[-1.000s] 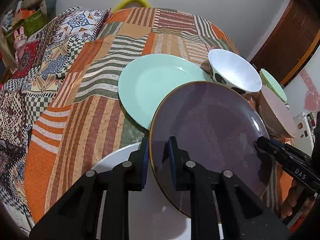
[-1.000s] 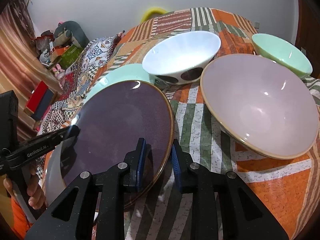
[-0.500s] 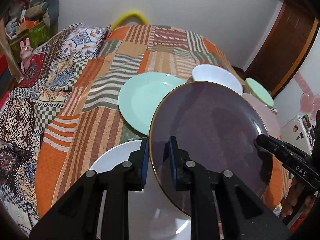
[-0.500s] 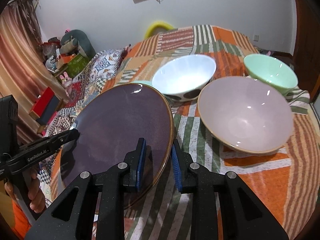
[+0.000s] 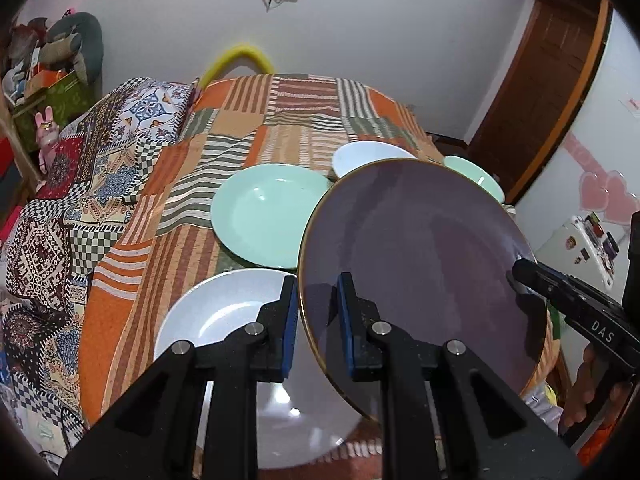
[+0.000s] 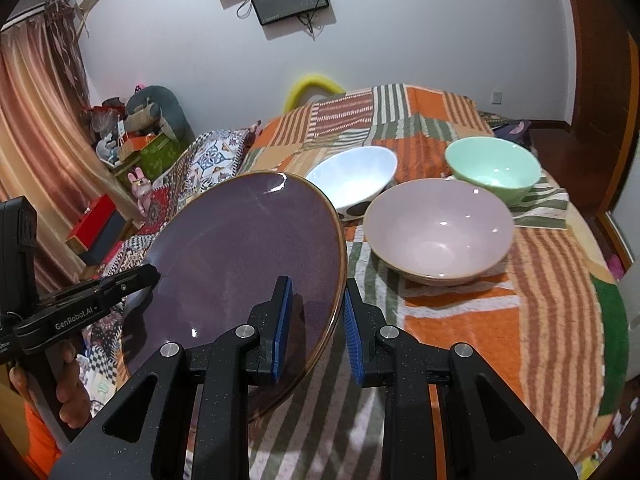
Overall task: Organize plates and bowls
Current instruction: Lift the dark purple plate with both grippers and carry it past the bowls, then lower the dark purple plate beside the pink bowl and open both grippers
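**Q:** Both jaws first: how do they stand?

**Me:** Clenched, each on the rim of the same purple plate (image 5: 420, 256). My left gripper (image 5: 318, 316) pinches its near-left edge at the lower middle of the left wrist view; my right gripper (image 6: 316, 326) pinches the plate's near-right edge, lower middle of the right wrist view. Blue pads press the rim from both faces.

**Q:** Where is the plate?

**Me:** Held up off the bed, tilted, filling the right half of the left view and the left-centre of the right view. In each view the other gripper's finger reaches onto the plate's far side, with a hand (image 6: 72, 384) on that handle at the lower left of the right view.

**Q:** What lies beneath and around it?

**Me:** A white plate (image 5: 224, 320) sits on the patchwork blanket (image 5: 132, 280) at the lower left of the left view, partly behind my fingers. Just above it, at mid-frame, lies a mint green plate (image 5: 264, 212); the two rims look very close, and I cannot tell whether they touch.

**Q:** And the bowls?

**Me:** In the right view, a pink bowl (image 6: 440, 232) sits right of centre, a white bowl (image 6: 356, 178) up and left of it, a mint green bowl (image 6: 494, 168) at the upper right. All three stand upright, close together.
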`<state>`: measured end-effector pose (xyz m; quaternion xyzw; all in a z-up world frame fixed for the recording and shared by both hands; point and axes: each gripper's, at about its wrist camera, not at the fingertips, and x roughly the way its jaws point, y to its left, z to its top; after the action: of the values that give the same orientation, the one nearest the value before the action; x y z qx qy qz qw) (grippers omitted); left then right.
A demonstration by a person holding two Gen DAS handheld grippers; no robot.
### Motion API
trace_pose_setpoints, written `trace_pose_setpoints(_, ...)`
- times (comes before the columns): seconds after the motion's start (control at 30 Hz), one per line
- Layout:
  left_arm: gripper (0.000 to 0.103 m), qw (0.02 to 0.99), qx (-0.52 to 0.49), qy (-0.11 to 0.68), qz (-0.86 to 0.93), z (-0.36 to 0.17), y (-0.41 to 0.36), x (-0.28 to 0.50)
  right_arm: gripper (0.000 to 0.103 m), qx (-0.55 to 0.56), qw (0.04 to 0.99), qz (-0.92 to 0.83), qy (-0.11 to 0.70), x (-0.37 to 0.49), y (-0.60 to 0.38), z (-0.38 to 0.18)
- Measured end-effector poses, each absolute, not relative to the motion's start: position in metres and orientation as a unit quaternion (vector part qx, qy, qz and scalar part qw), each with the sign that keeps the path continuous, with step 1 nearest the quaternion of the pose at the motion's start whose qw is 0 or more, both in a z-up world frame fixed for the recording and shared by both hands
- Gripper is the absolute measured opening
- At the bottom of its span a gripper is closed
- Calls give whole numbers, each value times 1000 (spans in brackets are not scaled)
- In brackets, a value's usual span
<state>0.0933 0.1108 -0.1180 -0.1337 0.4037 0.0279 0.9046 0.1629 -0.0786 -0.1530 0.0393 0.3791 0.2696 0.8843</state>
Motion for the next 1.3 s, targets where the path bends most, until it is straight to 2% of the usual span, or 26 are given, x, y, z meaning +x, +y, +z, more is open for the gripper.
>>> trace_pose_setpoints(0.53,18,903,-107,417,-10,-109,59,81,23,50,897,244,366,137,-125,-153)
trace_pose_setpoints(1.3,18,862,-90,498,-39,-155,16,108,23,66,882,202,421,134,-167,-193)
